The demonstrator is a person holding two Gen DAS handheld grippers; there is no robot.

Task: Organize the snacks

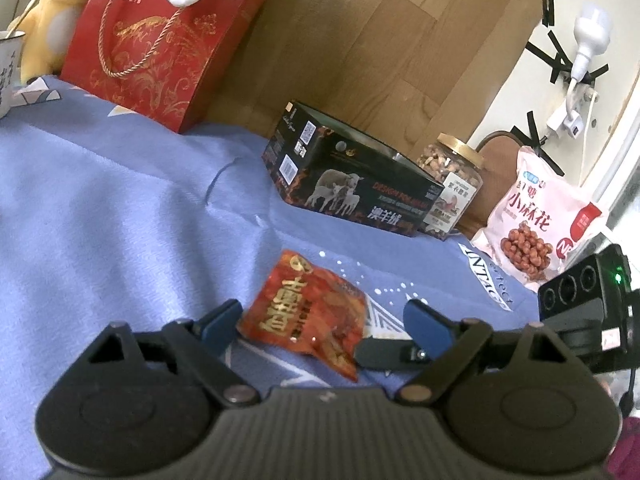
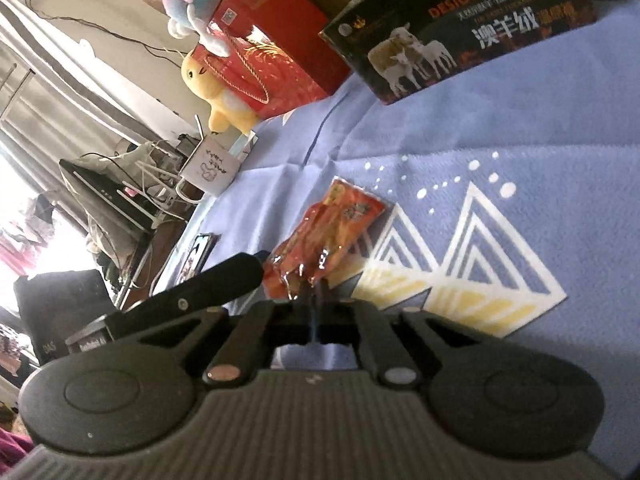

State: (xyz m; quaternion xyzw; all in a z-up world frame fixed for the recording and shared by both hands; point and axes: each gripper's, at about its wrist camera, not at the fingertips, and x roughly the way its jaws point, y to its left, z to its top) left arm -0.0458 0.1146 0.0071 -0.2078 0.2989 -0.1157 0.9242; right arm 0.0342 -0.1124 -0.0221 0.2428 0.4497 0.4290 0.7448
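Note:
A red snack packet (image 1: pixel 308 316) with gold lettering lies on the blue blanket (image 1: pixel 120 208). It sits between the wide-spread blue fingertips of my left gripper (image 1: pixel 324 320), which is open and does not press on it. My right gripper (image 1: pixel 384 354) reaches in from the right and is shut on the packet's near corner. In the right wrist view its fingers meet at the packet's (image 2: pixel 328 236) crinkled near edge, at the right gripper (image 2: pixel 314 298). One black finger of the left gripper (image 2: pixel 224 280) shows at the left.
An open black box (image 1: pixel 352 184) with a sheep picture stands behind the packet. Next to it are a jar of nuts (image 1: pixel 452 184) and a pink snack bag (image 1: pixel 536 228). A red gift bag (image 1: pixel 160 52) and plush toys stand at the back left, a mug (image 1: pixel 8 68) at the far left.

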